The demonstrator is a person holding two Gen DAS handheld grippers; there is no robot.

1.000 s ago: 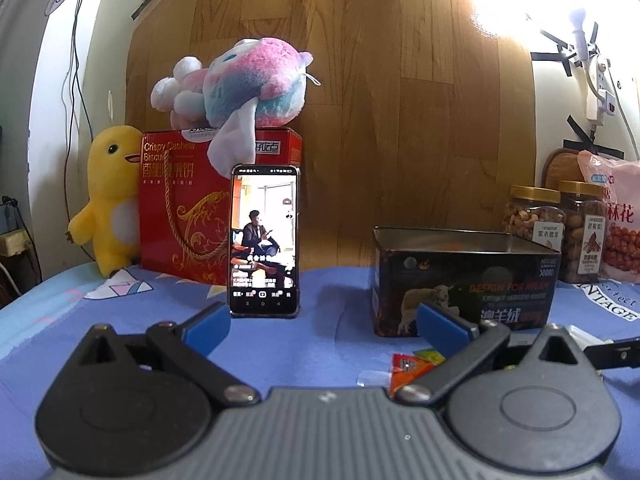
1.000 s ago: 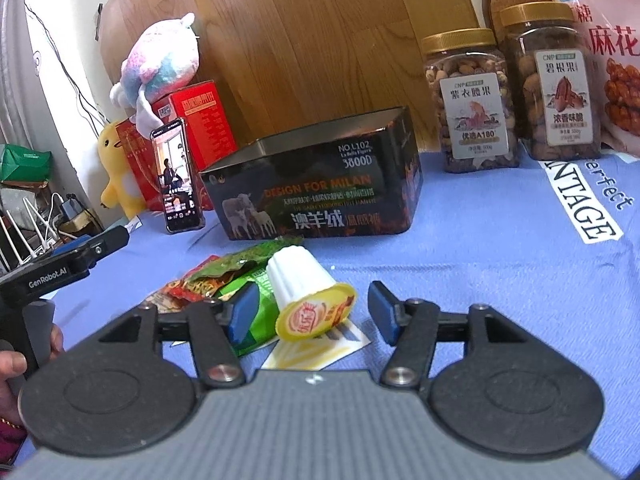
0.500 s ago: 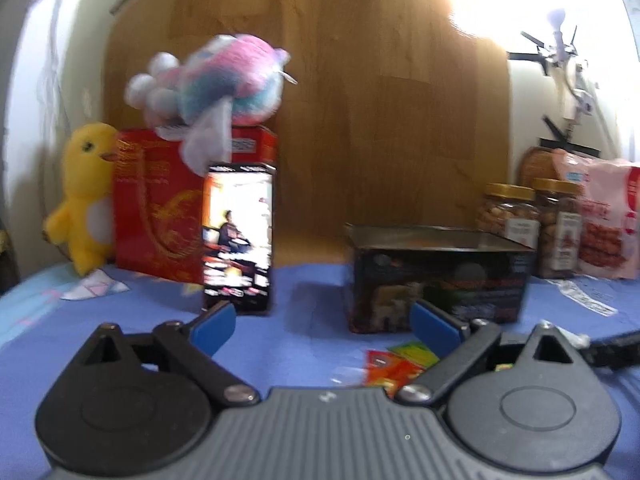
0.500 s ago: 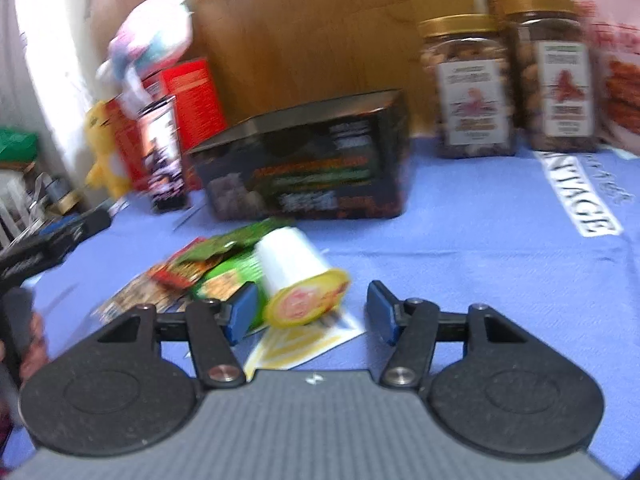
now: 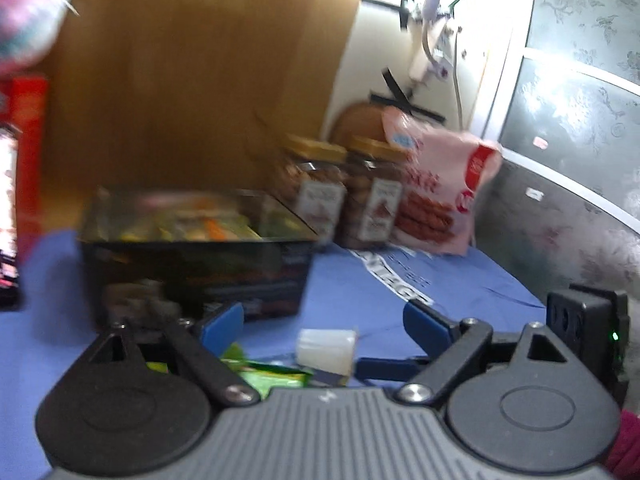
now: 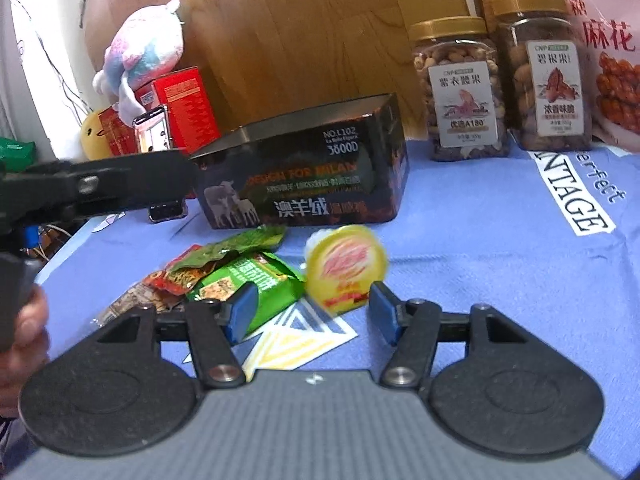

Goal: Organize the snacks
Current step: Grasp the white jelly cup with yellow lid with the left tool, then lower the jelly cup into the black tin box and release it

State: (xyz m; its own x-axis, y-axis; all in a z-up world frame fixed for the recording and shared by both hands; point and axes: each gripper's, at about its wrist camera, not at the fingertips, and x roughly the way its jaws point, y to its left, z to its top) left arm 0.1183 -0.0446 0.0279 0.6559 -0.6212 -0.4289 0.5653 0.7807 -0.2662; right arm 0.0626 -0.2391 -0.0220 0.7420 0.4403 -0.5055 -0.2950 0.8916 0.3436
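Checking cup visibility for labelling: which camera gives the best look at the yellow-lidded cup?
The right wrist view: the yellow-lidded cup lies on its side between the open jaws, its printed lid facing the camera, only slightly blurred. The left wrist view shows just its pale ribbed body from the side, lid hidden, in a blurrier picture.

Both wrist cams sit low over the counter (image 6: pixel 460 240), facing the back wall; both catch the dark tin (image 5: pixel 192 256) (image 6: pixel 308 176) close up, left view blurred.
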